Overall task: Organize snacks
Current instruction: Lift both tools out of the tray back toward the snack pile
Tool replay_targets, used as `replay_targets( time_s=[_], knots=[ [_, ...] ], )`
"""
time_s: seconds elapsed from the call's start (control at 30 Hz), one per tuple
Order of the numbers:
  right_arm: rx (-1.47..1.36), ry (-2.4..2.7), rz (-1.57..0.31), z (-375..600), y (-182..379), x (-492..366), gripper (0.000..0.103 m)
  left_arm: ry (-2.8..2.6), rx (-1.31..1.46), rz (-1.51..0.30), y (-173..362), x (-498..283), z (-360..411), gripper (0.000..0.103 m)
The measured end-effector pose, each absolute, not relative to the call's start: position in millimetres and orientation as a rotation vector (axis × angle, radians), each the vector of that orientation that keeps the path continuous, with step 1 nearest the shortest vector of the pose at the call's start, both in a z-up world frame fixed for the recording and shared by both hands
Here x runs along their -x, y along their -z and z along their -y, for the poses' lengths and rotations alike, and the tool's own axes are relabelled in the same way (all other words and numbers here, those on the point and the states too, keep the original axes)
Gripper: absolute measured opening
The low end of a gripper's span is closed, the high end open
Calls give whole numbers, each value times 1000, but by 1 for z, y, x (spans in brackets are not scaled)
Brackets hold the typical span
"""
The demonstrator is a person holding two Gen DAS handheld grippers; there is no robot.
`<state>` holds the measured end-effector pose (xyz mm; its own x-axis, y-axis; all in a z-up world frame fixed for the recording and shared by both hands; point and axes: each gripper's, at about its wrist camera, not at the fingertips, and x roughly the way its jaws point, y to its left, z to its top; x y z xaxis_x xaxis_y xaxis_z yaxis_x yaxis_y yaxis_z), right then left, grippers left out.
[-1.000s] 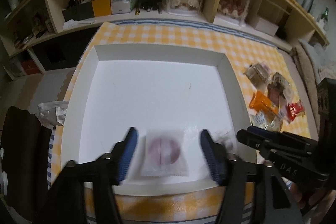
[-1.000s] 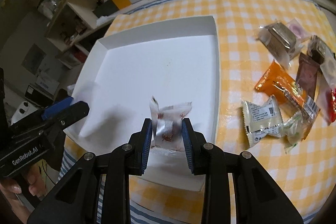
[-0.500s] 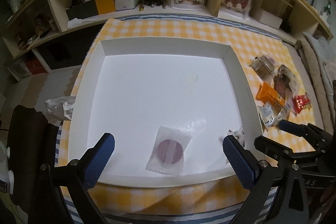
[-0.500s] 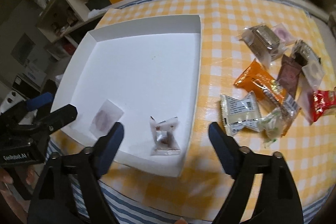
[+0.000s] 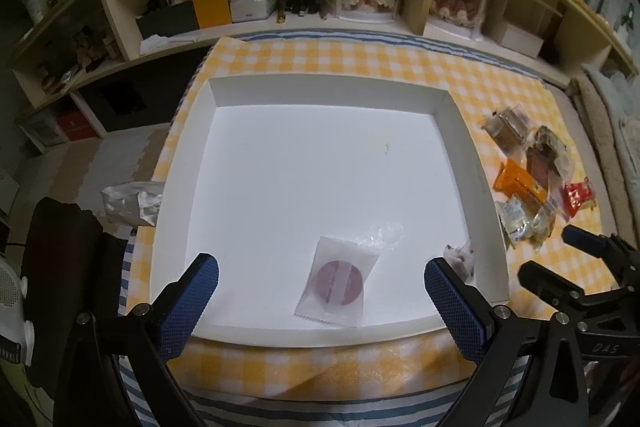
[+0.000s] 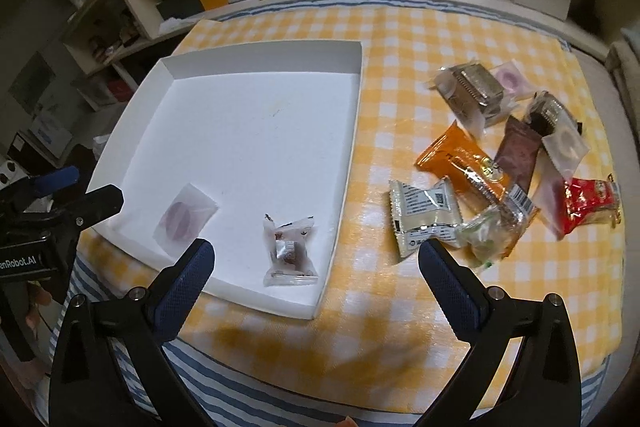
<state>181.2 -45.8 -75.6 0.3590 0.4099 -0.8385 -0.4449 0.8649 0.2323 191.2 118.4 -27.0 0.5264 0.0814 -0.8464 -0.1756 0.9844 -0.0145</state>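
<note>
Both snacks released into the white box (image 6: 352, 115).
Left gripper (image 5: 322, 297) jaws wide, empty; right gripper (image 6: 316, 273) jaws opening wide, off the wrapped candy (image 6: 289, 253).

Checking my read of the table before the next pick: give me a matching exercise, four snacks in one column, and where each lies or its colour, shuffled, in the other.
Things
1. purple disc sachet
2. clear twist-end candy
3. long orange packet
4. red packet

Places
A. on the checked cloth, at the pile's far right edge
B. in the white tray, near corner, close to its right wall
C. on the cloth, between the tray and a brown packet
D. in the tray, near its front-left edge

Pairs: 1-D, 2-B, 3-C, 4-A
</note>
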Motion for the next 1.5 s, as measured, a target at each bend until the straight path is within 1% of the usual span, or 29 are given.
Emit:
replay_targets(
  time_s=[0.37, 0.63, 0.8, 1.03, 1.3, 1.5],
  knots=[
    [7, -513, -955, 82, 29, -176, 103, -139, 110, -865, -12, -159, -109, 103],
    [-47, -435, -868, 131, -4, -176, 103, -78, 110, -788, -35, -137, -88, 103],
    [-92, -375, -842, 163, -14, -180, 103, -46, 118, -759, -38, -135, -74, 103],
    [-146, -293, -857, 203, -5, -192, 103, 23, 101, -749, -28, -146, -45, 103],
    [-190, -219, -895, 235, 20, -212, 103, 101, 111, -777, -7, -185, -10, 103],
    [-336, -131, -961, 274, 49, -235, 103, 185, 140, -802, 15, -208, 24, 103]
  ],
)
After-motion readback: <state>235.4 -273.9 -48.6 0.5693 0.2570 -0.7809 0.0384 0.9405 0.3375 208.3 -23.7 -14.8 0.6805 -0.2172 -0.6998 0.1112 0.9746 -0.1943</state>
